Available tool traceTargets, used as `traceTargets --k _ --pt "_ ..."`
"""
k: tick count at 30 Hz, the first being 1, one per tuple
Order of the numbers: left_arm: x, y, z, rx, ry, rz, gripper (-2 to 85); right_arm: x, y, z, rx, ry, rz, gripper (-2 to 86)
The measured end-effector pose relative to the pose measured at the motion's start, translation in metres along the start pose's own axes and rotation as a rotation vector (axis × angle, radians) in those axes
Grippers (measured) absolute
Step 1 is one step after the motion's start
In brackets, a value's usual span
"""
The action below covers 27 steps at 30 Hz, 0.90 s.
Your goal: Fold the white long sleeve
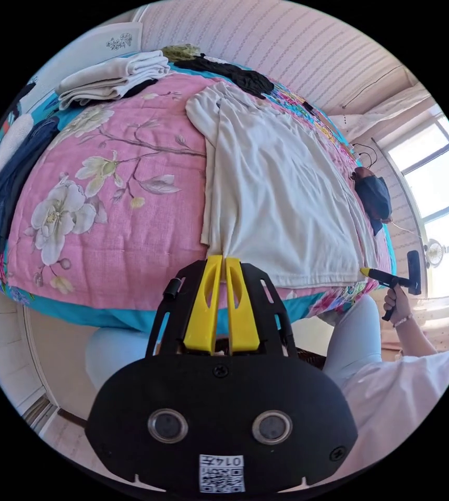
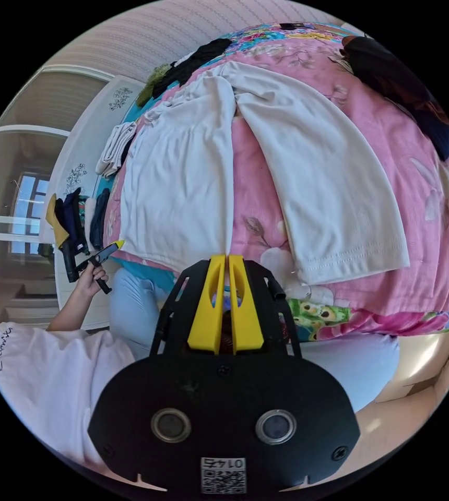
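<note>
In the left gripper view the left gripper (image 1: 223, 257) is sitting at 6 o'clock with its yellow jaws pressed together, pinching a corner of the shirt's (image 1: 276, 193) hem, the cloth pulling into a small peak at the tips. At 4 o'clock the right gripper (image 1: 366, 272) is reaching in, held by a hand (image 1: 398, 302), its yellow tip touching the hem's other corner; how tightly it is gripping there is too small to tell. The right gripper view is settling that: its own right gripper (image 2: 226, 257) is showing jaws closed to a thin slit on the shirt's (image 2: 182, 172) edge, which is rising straight up toward 12 o'clock. At 9 o'clock in that view the left gripper (image 2: 116, 244) is appearing, tiny, at the far hem corner. The shirt is lying spread flat on the pink floral quilt (image 1: 104, 209), collar away from the person. The right gripper view is showing a sleeve (image 2: 318, 188) stretching toward 4 o'clock across the quilt (image 2: 433, 250), its cuff near the bed's edge; the left gripper view is showing the other sleeve folded along the body near 11 o'clock. Farther off, the left gripper view is showing a stack of folded pale cloth (image 1: 115, 78) at 11 o'clock and dark jeans (image 1: 10, 182) at 9 o'clock, partly cut off by the rim. A black garment (image 1: 235, 75) is lying beyond the collar at 12 o'clock, its shape hard to read.
</note>
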<state>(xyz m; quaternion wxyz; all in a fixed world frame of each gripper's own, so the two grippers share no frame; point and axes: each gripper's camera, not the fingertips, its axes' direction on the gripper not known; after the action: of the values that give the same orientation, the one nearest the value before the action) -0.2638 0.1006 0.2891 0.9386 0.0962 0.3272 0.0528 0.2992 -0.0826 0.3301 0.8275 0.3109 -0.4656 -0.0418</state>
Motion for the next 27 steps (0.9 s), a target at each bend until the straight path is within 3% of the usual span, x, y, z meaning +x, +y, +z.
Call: traceTargets --k 7,11,18,22,27 --pt "-0.008 0.058 -0.021 0.002 0.025 0.084 -1.0 0.032 0.032 -0.071 -0.001 -0.027 -0.033 0.3" --pt "-0.015 0.084 0.009 -0.070 -0.053 0.117 -0.9 0.048 0.044 -0.079 -0.091 -0.001 -0.037 0.3" --pt "-0.025 0.107 0.067 -0.137 -0.062 0.070 0.3 0.077 0.059 -0.107 -0.080 -0.010 0.052 0.8" --pt "-0.017 0.130 0.062 -0.102 -0.121 0.108 1.5 0.091 0.081 -0.163 0.031 0.013 0.059 1.8" --pt "0.008 0.149 0.050 -0.072 -0.321 0.210 1.6 0.132 0.117 -0.242 0.270 0.064 0.187 3.6"
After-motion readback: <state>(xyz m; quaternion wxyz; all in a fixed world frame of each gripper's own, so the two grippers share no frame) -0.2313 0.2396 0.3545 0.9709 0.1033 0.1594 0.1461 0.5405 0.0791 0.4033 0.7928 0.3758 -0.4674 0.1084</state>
